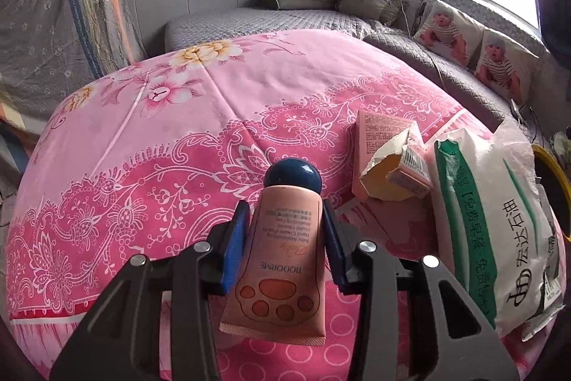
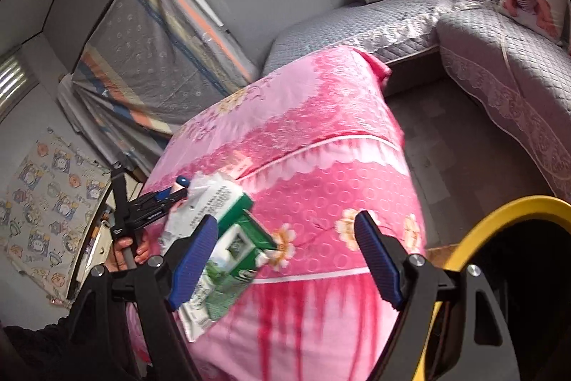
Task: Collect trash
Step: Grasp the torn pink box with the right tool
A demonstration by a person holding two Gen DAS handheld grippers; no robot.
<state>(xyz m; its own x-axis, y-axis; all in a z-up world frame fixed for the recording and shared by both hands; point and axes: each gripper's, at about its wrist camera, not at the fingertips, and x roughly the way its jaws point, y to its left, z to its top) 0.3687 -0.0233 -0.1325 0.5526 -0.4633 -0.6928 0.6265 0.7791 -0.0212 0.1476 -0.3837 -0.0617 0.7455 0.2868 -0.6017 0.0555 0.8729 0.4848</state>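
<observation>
My left gripper (image 1: pixel 285 220) is shut on a pink hand-cream tube (image 1: pixel 282 252) with a dark blue cap and a paw print, held above the pink floral cloth (image 1: pixel 160 138). A torn pink carton (image 1: pixel 389 159) and a white-and-green plastic packet (image 1: pixel 499 227) lie on the cloth to its right. My right gripper (image 2: pixel 285 238) is open and empty, off the table's near corner. The packet (image 2: pixel 228 227) hangs over the table edge by its left finger. The left gripper (image 2: pixel 160 199) with the tube shows at the far left of the right wrist view.
A black bin with a yellow rim (image 2: pixel 499 216) stands on the floor at the lower right; its rim also shows in the left wrist view (image 1: pixel 551 159). A grey quilted sofa (image 2: pixel 499 66) with baby-print cushions runs along the back and right. A draped object (image 2: pixel 153 59) stands at the left.
</observation>
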